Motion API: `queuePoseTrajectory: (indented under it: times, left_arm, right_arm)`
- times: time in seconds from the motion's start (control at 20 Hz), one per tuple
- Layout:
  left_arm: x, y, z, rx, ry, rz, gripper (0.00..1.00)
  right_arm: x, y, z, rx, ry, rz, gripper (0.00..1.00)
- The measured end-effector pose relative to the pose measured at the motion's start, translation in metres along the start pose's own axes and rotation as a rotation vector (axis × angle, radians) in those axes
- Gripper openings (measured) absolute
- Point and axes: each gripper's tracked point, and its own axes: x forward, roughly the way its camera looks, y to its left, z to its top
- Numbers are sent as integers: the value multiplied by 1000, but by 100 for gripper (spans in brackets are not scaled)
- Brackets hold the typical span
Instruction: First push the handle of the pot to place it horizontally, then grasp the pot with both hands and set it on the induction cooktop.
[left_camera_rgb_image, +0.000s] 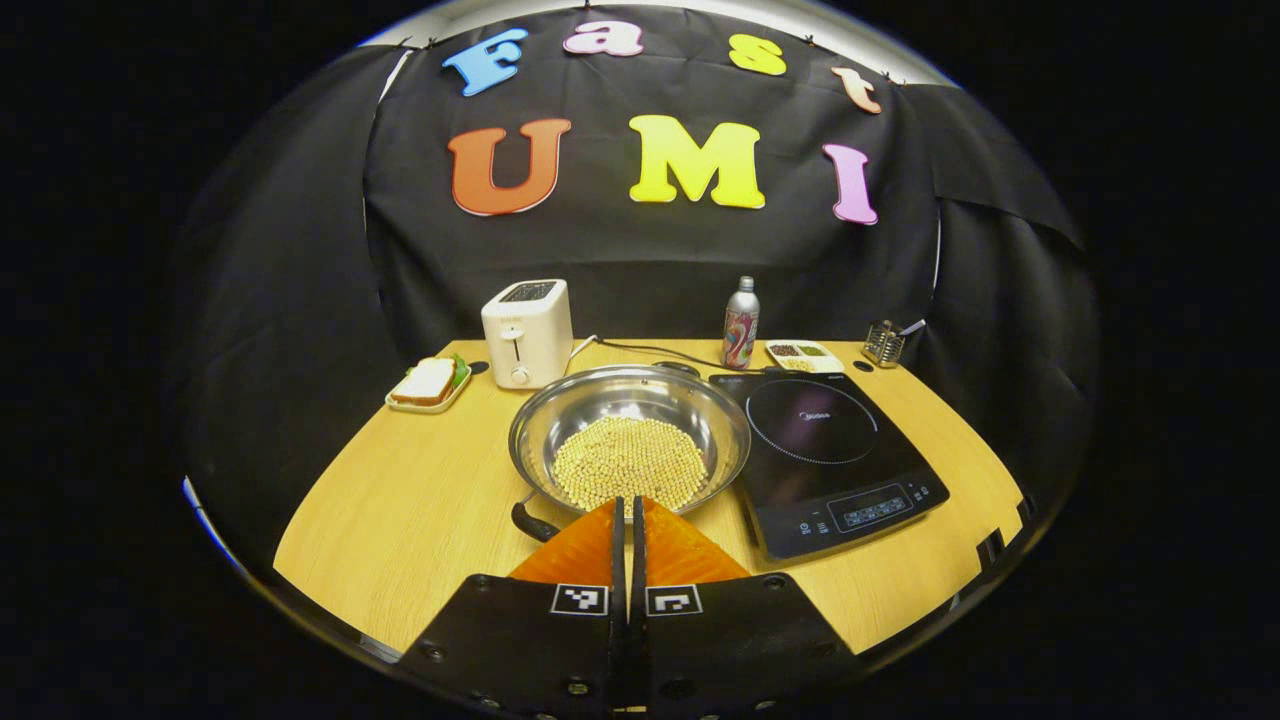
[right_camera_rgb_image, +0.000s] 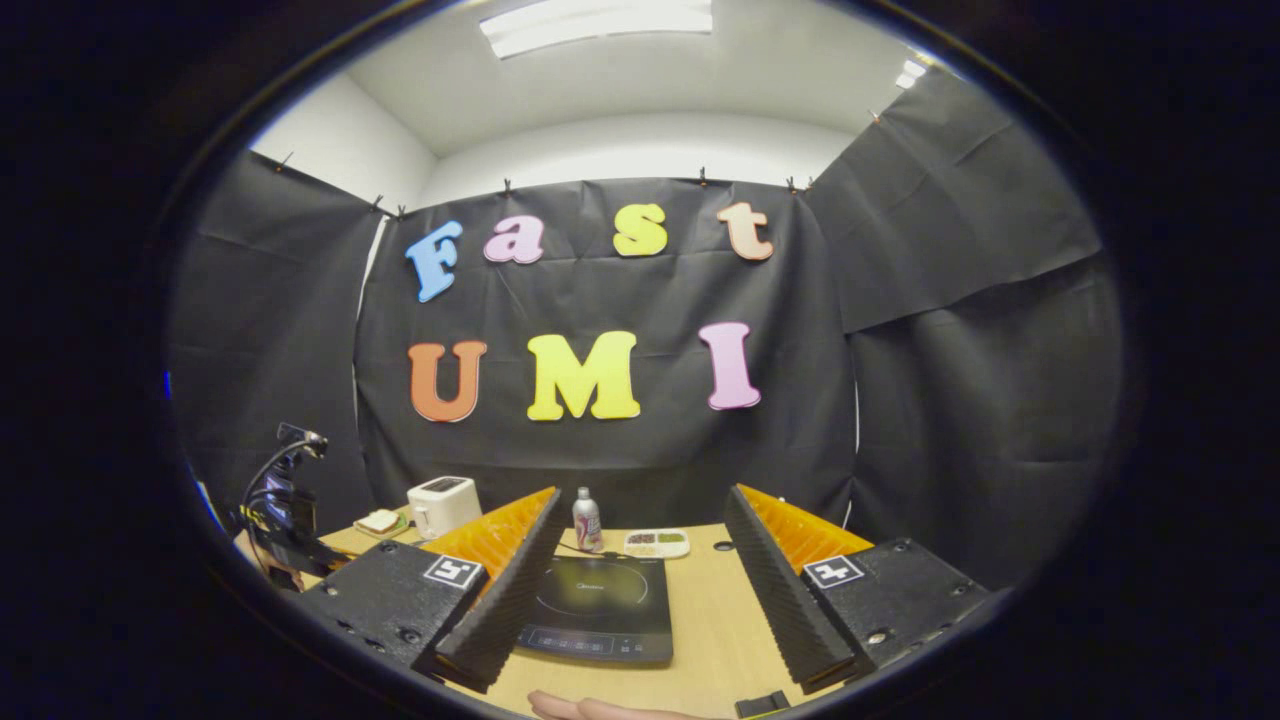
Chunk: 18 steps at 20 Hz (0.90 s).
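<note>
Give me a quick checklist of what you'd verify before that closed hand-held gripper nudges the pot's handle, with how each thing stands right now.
1. Left hand-held gripper shut for pushing: ok, fingers together.
2. Pot handle within reach: ok, it sits just left of the fingertips, pointing toward the camera rather than sideways.
3. Pot steady on the table: ok, upright, beans inside.
4. Induction cooktop surface free: ok, nothing stands on it.
5. Right hand-held gripper ready for the later two-handed grasp: ok, open, above the cooktop.
6. Cooktop switched off: cannot tell.
</note>
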Motion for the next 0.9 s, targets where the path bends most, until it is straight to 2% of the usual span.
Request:
queuePoseTrajectory:
  times: [0.15,0.25,0.6,0.65,0.7,0.8,0.9]
  left_arm:
    - [18,-1,-17,-35,56,-27,0]
    - [31,4,-29,-43,93,-20,0]
    - [57,8,-61,-14,182,-22,0]
    - [60,9,-63,-17,189,-16,10]
    - [62,12,-64,-22,194,-8,0]
    - [66,21,-65,-26,199,17,0]
    - [74,22,-71,-40,206,5,0]
  right_arm:
    - [3,3,-5,-3,10,3,100]
    - [4,4,-9,-6,17,4,100]
    - [13,3,-19,-5,40,-4,100]
    - [14,3,-21,-3,44,-6,100]
    - [15,3,-23,-4,50,-7,100]
    - [17,3,-26,-15,62,-9,100]
    - [16,1,-25,-21,59,-19,100]
